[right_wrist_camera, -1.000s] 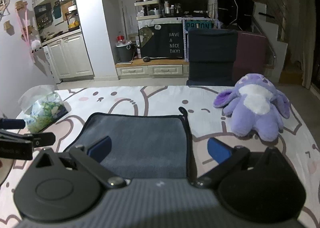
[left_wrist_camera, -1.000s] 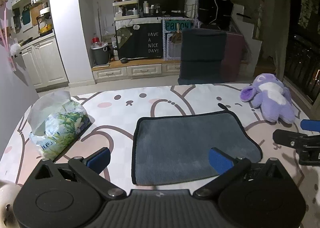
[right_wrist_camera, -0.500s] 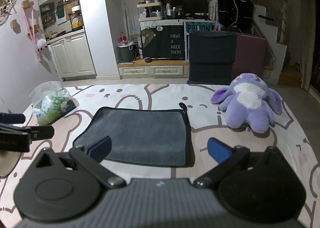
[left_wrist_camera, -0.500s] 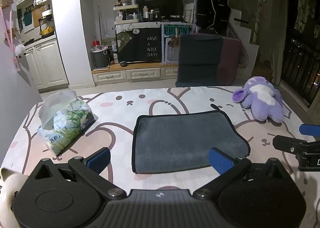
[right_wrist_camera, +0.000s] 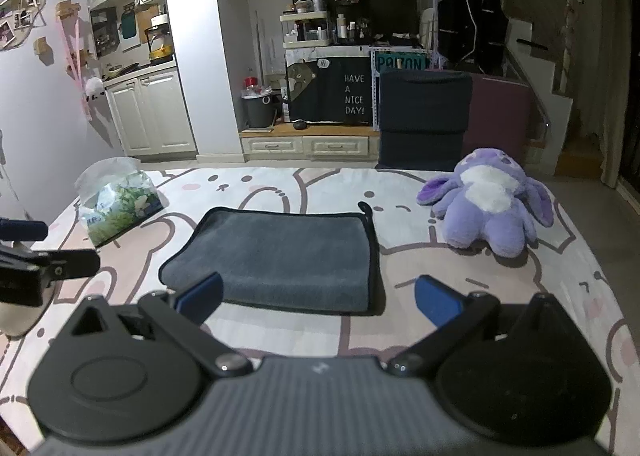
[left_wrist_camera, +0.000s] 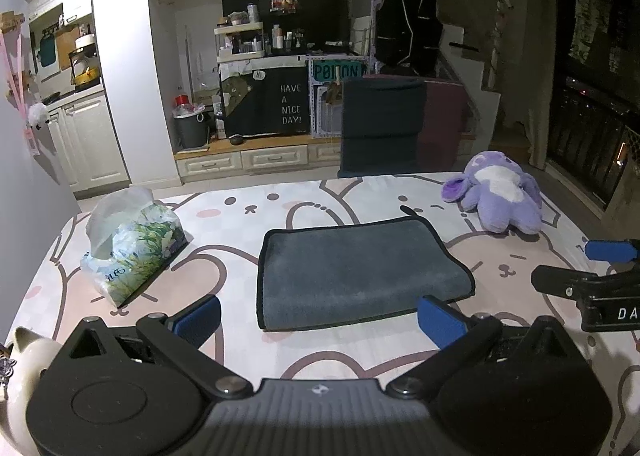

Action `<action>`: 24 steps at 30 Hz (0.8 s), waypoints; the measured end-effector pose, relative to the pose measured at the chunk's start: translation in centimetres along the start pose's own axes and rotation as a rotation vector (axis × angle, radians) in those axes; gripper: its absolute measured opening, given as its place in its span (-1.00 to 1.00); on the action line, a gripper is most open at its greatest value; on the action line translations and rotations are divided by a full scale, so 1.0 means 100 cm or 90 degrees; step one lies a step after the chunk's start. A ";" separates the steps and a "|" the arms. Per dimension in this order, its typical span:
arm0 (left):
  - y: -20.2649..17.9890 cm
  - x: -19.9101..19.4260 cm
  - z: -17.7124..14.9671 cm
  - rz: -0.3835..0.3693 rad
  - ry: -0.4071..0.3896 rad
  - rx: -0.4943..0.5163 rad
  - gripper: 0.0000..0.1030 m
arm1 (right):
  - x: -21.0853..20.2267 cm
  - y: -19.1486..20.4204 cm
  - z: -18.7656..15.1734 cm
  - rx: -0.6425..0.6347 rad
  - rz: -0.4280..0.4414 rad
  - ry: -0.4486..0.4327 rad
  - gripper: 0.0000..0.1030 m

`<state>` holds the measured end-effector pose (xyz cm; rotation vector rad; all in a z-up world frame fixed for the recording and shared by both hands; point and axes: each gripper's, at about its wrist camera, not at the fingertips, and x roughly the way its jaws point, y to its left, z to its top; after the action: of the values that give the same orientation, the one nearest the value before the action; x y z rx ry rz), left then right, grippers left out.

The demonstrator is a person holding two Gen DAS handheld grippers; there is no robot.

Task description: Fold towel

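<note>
We see the grey towel (left_wrist_camera: 356, 272) lying flat on the patterned table (left_wrist_camera: 248, 215), between the tissue pack (left_wrist_camera: 132, 248) and the purple plush toy (right_wrist_camera: 486, 203). Our left gripper (left_wrist_camera: 318, 316) and right gripper (right_wrist_camera: 318, 296) both hover near its front edge, jaws wide apart and empty. It looks soft, light and limp, perhaps already doubled over. We judge the near corners the best places to pinch.

Folded grey towel (left_wrist_camera: 356, 268) lies flat on the patterned surface (left_wrist_camera: 248, 211), ahead of the left gripper (left_wrist_camera: 319, 318), whose blue fingers (left_wrist_camera: 198, 316) stand wide apart, holding nothing
</note>
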<state>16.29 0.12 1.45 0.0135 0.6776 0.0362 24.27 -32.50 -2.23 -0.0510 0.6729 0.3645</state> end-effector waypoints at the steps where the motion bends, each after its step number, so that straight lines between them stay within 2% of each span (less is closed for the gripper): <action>1: 0.000 -0.002 -0.001 -0.001 -0.001 0.001 1.00 | -0.001 0.000 -0.001 -0.001 0.000 -0.001 0.99; 24: -0.004 -0.038 -0.031 -0.012 -0.016 0.005 1.00 | -0.040 0.009 -0.023 -0.038 0.019 -0.023 0.99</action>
<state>11.36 -0.42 1.38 0.0143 0.6528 0.0150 19.68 -33.29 -1.53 -0.0914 0.6277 0.4129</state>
